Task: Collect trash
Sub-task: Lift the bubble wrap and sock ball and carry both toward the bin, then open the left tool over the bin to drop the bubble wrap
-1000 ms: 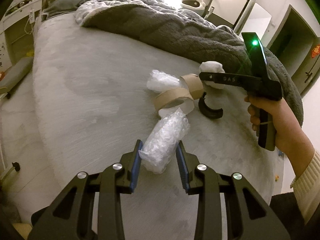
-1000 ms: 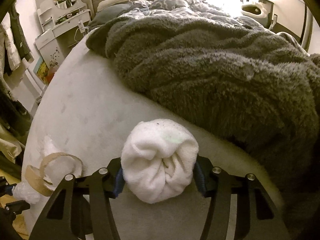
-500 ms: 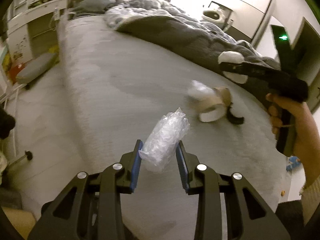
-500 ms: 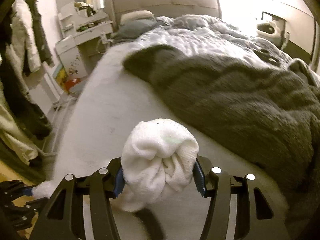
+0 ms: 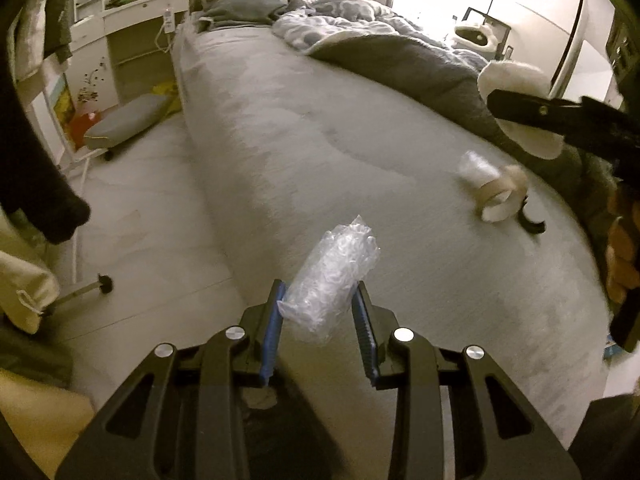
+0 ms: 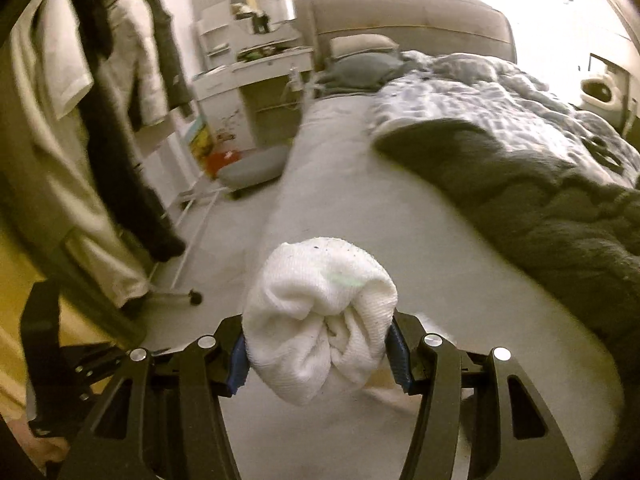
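Observation:
My left gripper [image 5: 319, 308] is shut on a crumpled wad of clear plastic wrap [image 5: 330, 276], held above the near edge of the bed [image 5: 304, 128]. A rolled white cloth ball [image 6: 320, 320] sits squeezed in my right gripper [image 6: 318, 344], lifted over the bed's near corner. From the left wrist view the right gripper [image 5: 560, 116] shows at the far right with the white cloth ball [image 5: 516, 96] in it and a hand [image 5: 622, 256] below. On the bed lie a cardboard tape ring [image 5: 500, 196], another clear plastic wad [image 5: 476, 168] and a small black curved piece [image 5: 532, 222].
A dark grey fleece blanket [image 6: 540, 208] and a patterned duvet [image 6: 480, 92] cover the bed's far side. Left of the bed are pale floor [image 5: 132, 216], a grey cushioned stool [image 5: 124, 120], a white dresser [image 5: 132, 20], and a clothes rack with hanging garments [image 6: 92, 120].
Both grippers have lifted off the trash pile and swung left toward the bed's edge with their loads. The tape ring and the other plastic wad stay on the bed, now farther off to the right.

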